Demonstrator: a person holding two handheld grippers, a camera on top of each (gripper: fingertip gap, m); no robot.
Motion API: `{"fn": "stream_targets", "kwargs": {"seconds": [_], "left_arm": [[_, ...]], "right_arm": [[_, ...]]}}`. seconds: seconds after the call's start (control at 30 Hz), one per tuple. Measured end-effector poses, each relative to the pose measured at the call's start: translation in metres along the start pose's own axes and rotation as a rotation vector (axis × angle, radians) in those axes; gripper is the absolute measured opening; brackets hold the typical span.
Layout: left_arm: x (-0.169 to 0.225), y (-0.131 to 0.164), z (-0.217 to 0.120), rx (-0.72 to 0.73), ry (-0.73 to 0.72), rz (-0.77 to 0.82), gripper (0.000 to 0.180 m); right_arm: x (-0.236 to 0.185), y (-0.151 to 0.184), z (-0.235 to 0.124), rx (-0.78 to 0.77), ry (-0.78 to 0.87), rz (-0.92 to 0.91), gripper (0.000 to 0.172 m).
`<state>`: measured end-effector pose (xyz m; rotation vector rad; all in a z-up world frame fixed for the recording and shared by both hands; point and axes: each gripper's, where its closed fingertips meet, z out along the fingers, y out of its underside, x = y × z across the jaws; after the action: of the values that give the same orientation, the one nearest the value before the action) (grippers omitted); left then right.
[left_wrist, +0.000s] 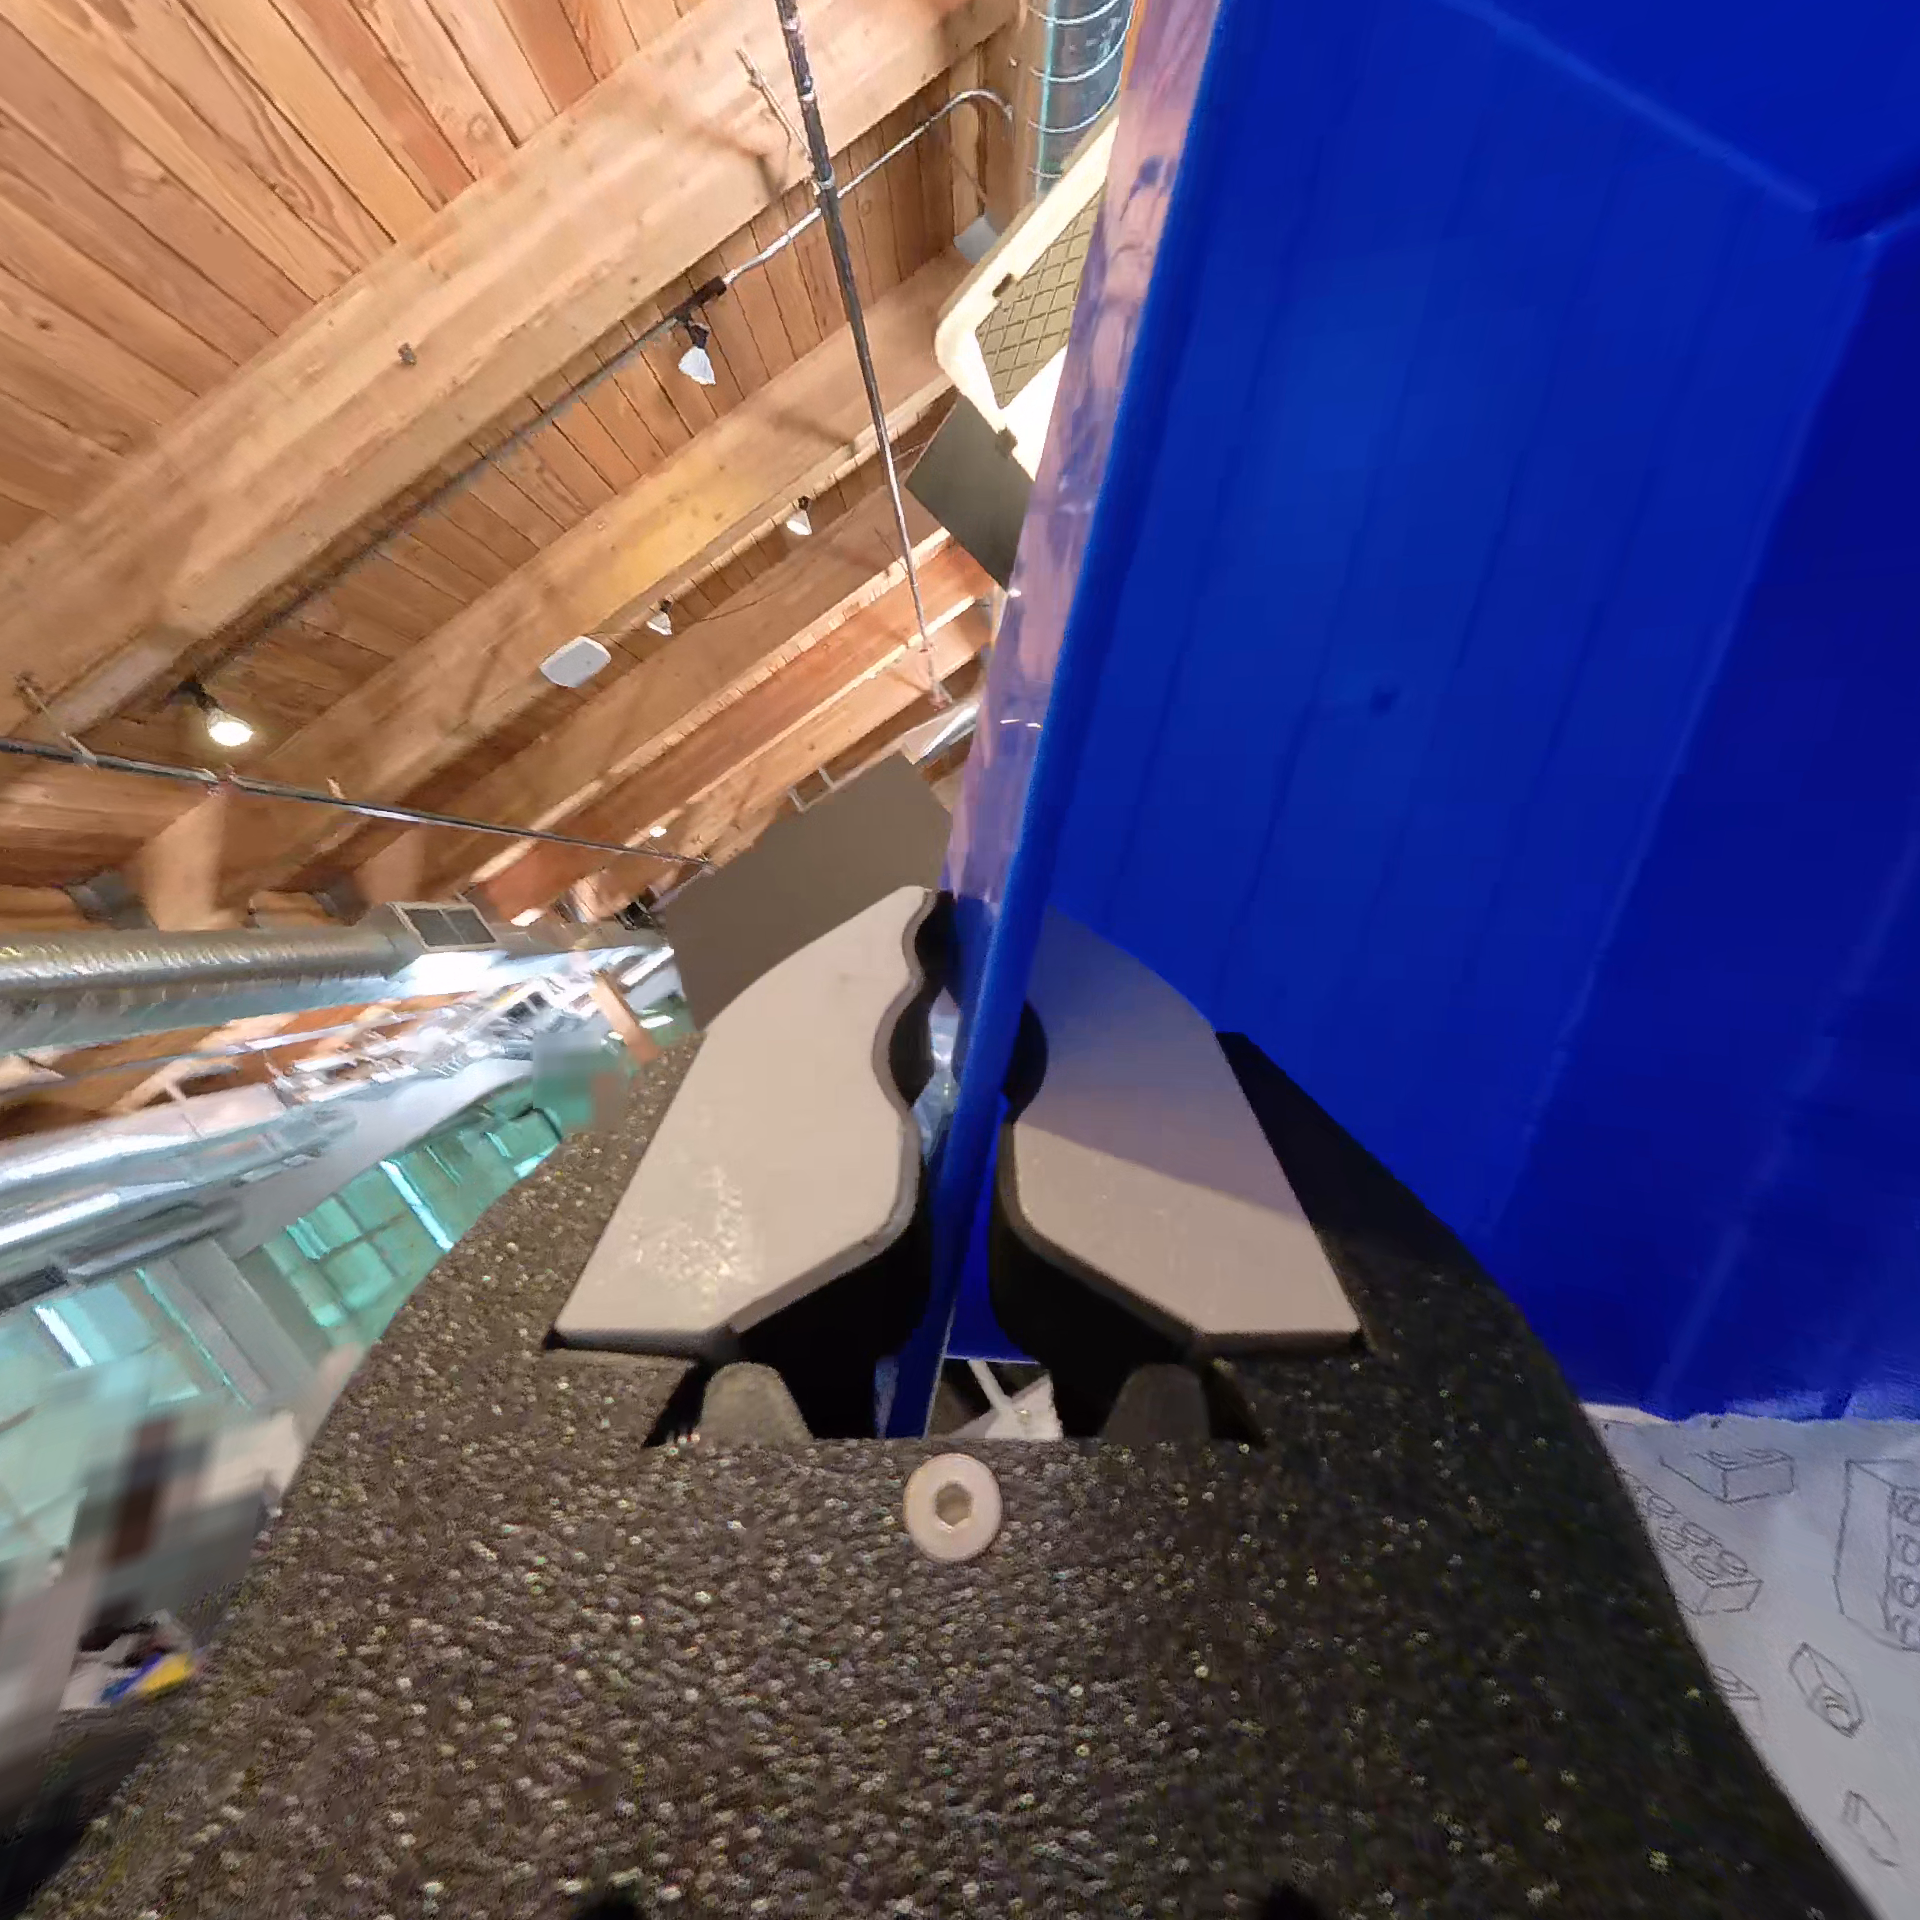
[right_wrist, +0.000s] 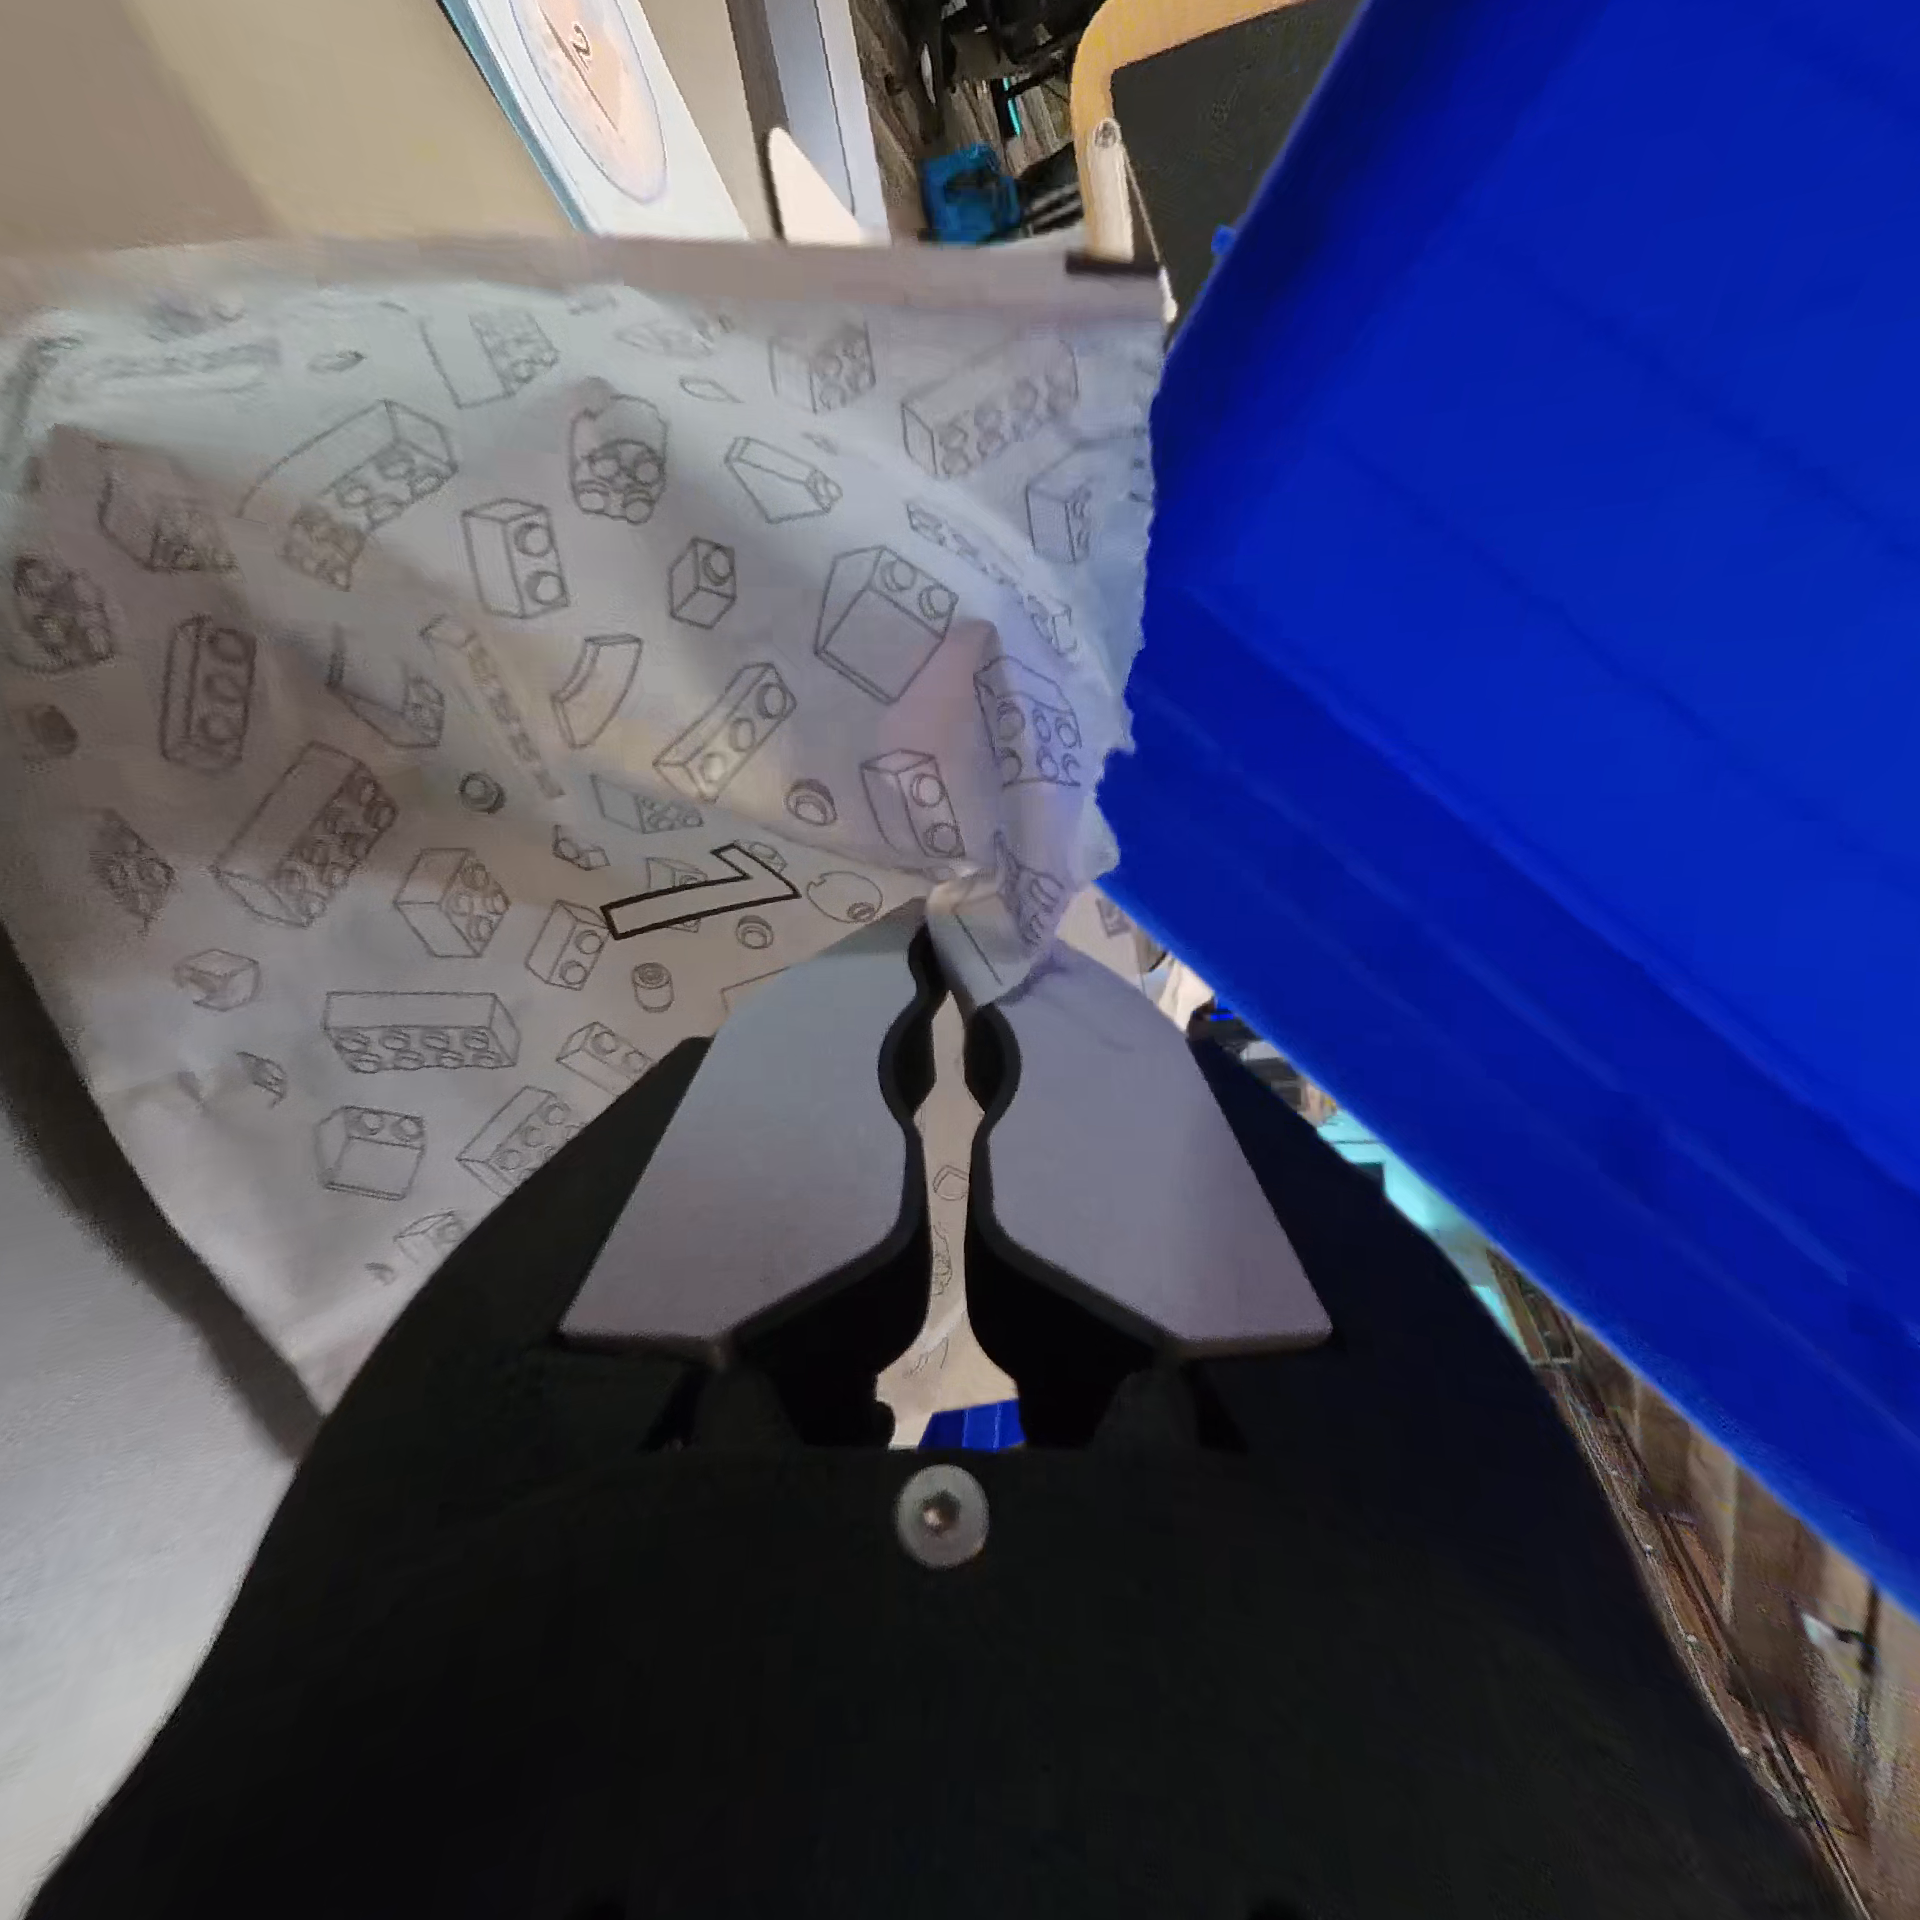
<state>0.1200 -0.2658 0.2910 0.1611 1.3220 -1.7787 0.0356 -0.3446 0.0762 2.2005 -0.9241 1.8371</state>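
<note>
Now: left tongs (left_wrist: 961, 1029) clamp blue bin (left_wrist: 1455, 727) wall | right tongs (right_wrist: 951, 987) pinch brick-print bag (right_wrist: 520, 623)

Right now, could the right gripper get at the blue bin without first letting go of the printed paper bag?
Probably not. The right gripper has its fingers shut on the printed paper bag, so nothing is free for gripping. The blue bin hangs close by, unobstructed.

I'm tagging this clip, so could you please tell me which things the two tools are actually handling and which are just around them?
In hand:
- left tool, shut on the wall of the blue bin
- right tool, pinching the edge of the white brick-print bag

Just around:
- wooden ceiling
- metal duct
- framed picture
</note>
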Motion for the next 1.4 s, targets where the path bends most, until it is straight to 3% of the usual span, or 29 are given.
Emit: {"fn": "stream_targets", "kwargs": {"seconds": [0.17, 0.37, 0.63, 0.9, 1.17, 1.4], "left_arm": [[-0.019, 0.021, 0.028, -0.051, 0.068, -0.285, 0.008], [-0.029, 0.076, 0.069, -0.22, 0.186, -0.617, 0.007], [0.043, 0.15, 0.117, -0.452, 0.419, -0.867, 0.007], [0.135, 0.21, 0.13, -0.683, 0.603, -0.989, 0.007], [0.219, 0.202, 0.136, -0.78, 0.792, -0.956, 0.007], [0.278, 0.154, 0.209, -0.784, 0.972, -0.903, 0.008]], "right_arm": [[-0.002, 0.007, -0.003, -0.021, -0.02, 0.005, 0.0], [-0.005, 0.022, -0.018, -0.058, -0.043, 0.008, 0.0], [-0.007, 0.05, -0.049, -0.135, -0.03, 0.047, 0.0], [-0.01, 0.074, -0.088, -0.214, -0.024, 0.069, 0.0], [-0.011, 0.094, -0.117, -0.272, 0.002, 0.09, 0.0], [-0.012, 0.109, -0.126, -0.3, 0.01, 0.089, 0.0]]}}
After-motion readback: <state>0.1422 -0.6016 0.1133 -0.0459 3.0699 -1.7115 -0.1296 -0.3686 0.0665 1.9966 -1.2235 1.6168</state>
